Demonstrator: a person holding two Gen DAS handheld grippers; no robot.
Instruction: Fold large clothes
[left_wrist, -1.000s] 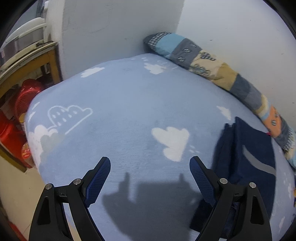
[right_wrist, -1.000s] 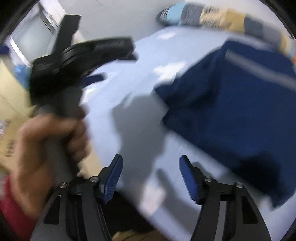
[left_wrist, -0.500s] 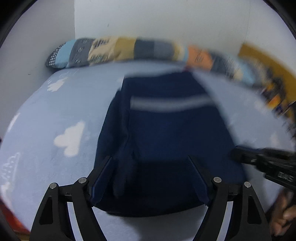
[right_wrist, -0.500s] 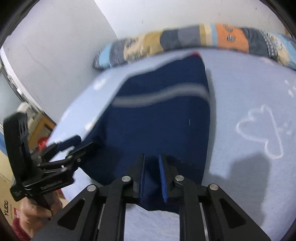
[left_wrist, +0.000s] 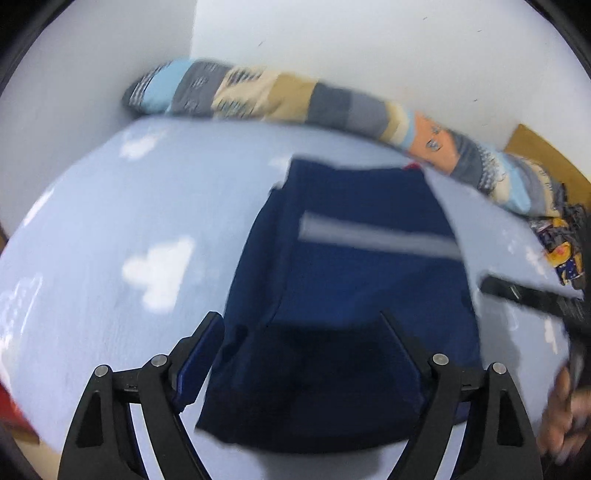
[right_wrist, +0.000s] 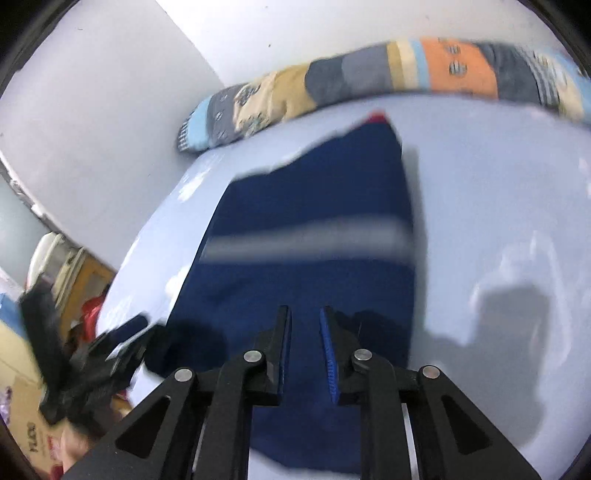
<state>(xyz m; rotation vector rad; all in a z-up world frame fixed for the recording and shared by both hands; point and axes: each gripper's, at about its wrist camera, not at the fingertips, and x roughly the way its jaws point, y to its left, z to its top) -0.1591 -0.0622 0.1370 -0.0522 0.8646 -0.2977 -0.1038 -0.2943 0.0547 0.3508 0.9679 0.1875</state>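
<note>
A navy garment (left_wrist: 351, 288) with a grey stripe lies flat on the cloud-print blue blanket (left_wrist: 110, 229). My left gripper (left_wrist: 299, 332) stands open, its fingers straddling the garment's near left part. The right gripper (left_wrist: 535, 299) shows blurred at the garment's right side, with a hand (left_wrist: 565, 406) below it. In the right wrist view my right gripper (right_wrist: 304, 332) is closed to a narrow gap over the near hem of the garment (right_wrist: 314, 192), with cloth bunched beside one finger. The left gripper (right_wrist: 92, 362) is a black blur at the garment's left corner.
A long patchwork bolster (left_wrist: 295, 99) (right_wrist: 406, 74) runs along the white wall behind the garment. Off the bed's left edge stand a wooden shelf (right_wrist: 85, 269), red items (right_wrist: 92, 306) and a cardboard box (right_wrist: 22, 424). Bare blanket (right_wrist: 498, 221) lies right of the garment.
My left gripper swung right from bare blanket to the garment's near edge, still open. My right gripper went from open to nearly closed over the hem and has stayed there.
</note>
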